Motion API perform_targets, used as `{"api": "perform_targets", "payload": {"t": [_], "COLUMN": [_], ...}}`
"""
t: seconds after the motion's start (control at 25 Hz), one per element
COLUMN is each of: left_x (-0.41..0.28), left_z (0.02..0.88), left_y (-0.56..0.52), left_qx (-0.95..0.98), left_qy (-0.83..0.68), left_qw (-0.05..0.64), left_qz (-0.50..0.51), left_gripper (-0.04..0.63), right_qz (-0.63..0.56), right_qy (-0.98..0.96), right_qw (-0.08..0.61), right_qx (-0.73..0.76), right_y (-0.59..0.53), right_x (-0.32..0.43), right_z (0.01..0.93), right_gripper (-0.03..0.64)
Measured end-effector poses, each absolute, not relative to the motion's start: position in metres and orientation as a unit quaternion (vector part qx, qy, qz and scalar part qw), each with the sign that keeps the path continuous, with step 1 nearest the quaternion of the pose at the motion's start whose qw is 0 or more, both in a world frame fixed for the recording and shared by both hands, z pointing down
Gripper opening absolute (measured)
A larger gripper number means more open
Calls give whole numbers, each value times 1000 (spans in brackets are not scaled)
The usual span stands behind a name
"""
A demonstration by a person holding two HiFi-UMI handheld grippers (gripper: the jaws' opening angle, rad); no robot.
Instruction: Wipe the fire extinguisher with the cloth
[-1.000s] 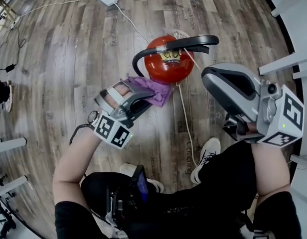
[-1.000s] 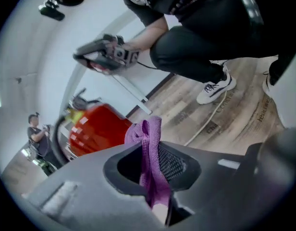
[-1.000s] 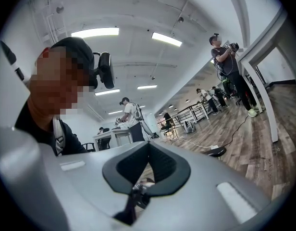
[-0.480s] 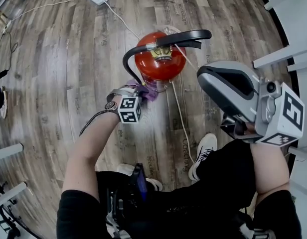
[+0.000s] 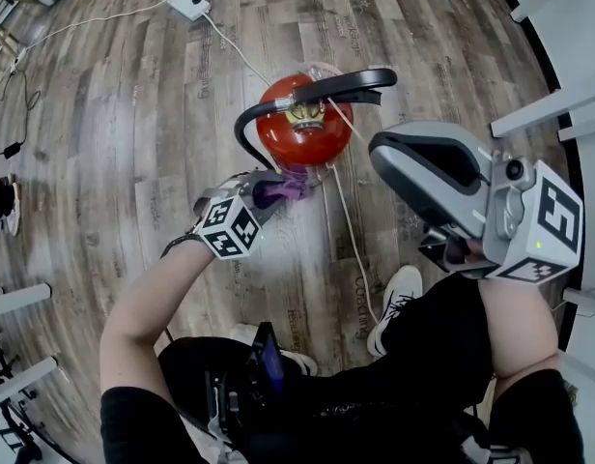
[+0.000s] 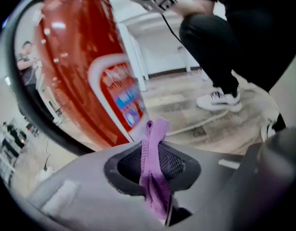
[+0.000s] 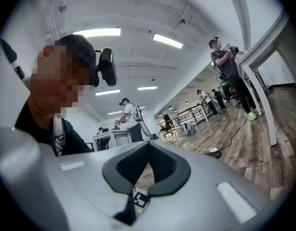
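In the head view, one red fire extinguisher [image 5: 302,135] is seen standing on the wooden floor [image 5: 114,114]. Its black handle [image 5: 344,83] lies across the top and its black hose [image 5: 241,131] curves down its left side. The left gripper [image 5: 276,189] is held low at the extinguisher's near side, and one purple cloth [image 5: 290,188] is seen at its tip, just beside the red body. The right gripper [image 5: 386,155] is held off to the right, apart from the extinguisher. One white cable [image 5: 344,222] is laid across the floor past the base, and one white power strip [image 5: 189,5] lies farther off. One white shoe [image 5: 400,294] is seen below.

In the left gripper view, the jaws are clenched on the cloth, whose tip stands up just before the extinguisher's label [image 6: 121,96].

In the right gripper view, the jaws are pressed together with nothing between them. Several people are seen across the room behind.
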State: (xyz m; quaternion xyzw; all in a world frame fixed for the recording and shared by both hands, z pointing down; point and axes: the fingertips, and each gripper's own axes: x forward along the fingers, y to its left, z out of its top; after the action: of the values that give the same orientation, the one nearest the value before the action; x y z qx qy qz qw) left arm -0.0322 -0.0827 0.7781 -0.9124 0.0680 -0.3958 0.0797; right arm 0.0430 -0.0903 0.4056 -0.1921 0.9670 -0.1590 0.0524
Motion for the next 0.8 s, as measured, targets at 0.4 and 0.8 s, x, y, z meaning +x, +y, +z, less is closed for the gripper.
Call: {"api": "perform_targets", "payload": {"t": [0.4,0.8], "left_x": [-66,-27], "left_z": [484,465], "left_y": [-116,-149], "left_qx": [-970,-938], "left_qy": [210,160], "left_qw": [1,157], "left_qz": [-121,-266], "left_gripper": [64,64], "right_qz": [-153,-134], "right_qy": [964,950], "right_qw": [86,143], "right_qx": [-200,-242], "right_y": [-99,-106], "right_x": [45,74], "right_z": [393,367], "right_gripper": [5,5]}}
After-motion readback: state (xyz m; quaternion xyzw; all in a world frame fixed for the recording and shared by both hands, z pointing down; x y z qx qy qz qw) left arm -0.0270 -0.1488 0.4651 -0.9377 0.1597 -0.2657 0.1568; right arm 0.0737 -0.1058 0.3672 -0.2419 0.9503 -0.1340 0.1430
